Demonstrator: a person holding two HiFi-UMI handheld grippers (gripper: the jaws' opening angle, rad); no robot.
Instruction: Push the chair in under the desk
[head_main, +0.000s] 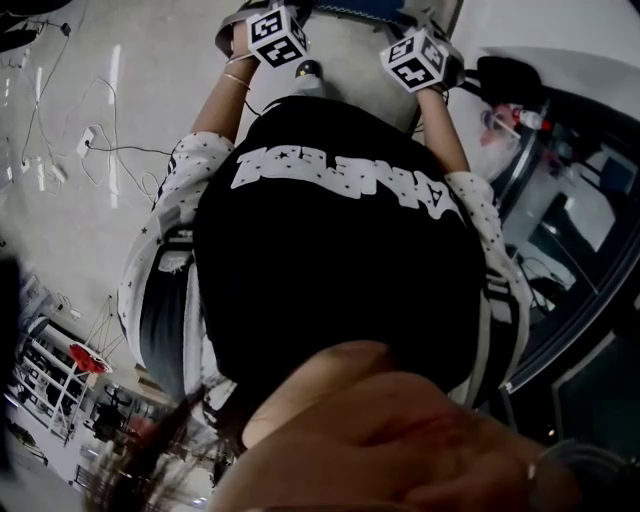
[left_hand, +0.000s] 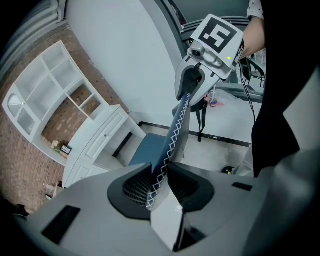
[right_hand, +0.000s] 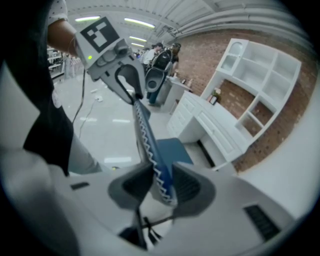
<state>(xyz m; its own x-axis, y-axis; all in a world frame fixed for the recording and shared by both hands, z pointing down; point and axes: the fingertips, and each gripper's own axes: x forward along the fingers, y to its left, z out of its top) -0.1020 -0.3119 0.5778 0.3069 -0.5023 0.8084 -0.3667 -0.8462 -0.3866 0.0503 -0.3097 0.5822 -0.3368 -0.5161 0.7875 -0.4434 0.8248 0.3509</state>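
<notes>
The left tool (left_hand: 159, 169) is clamped on the top edge of the chair (left_hand: 177, 127), its jaws narrow, pressing the blue back with white zigzag stitching from both sides. The right tool (right_hand: 163, 167) grips the same edge further along, also narrow on the padding. Each tool shows in the other's view at the far end of that edge. The chair stands on the floor (left_hand: 220, 120), its seat (left_hand: 145, 150) facing the white counter (left_hand: 107, 127) and lying just before its dark opening. White shelves (left_hand: 45, 85) hang on the brick wall above the counter.
</notes>
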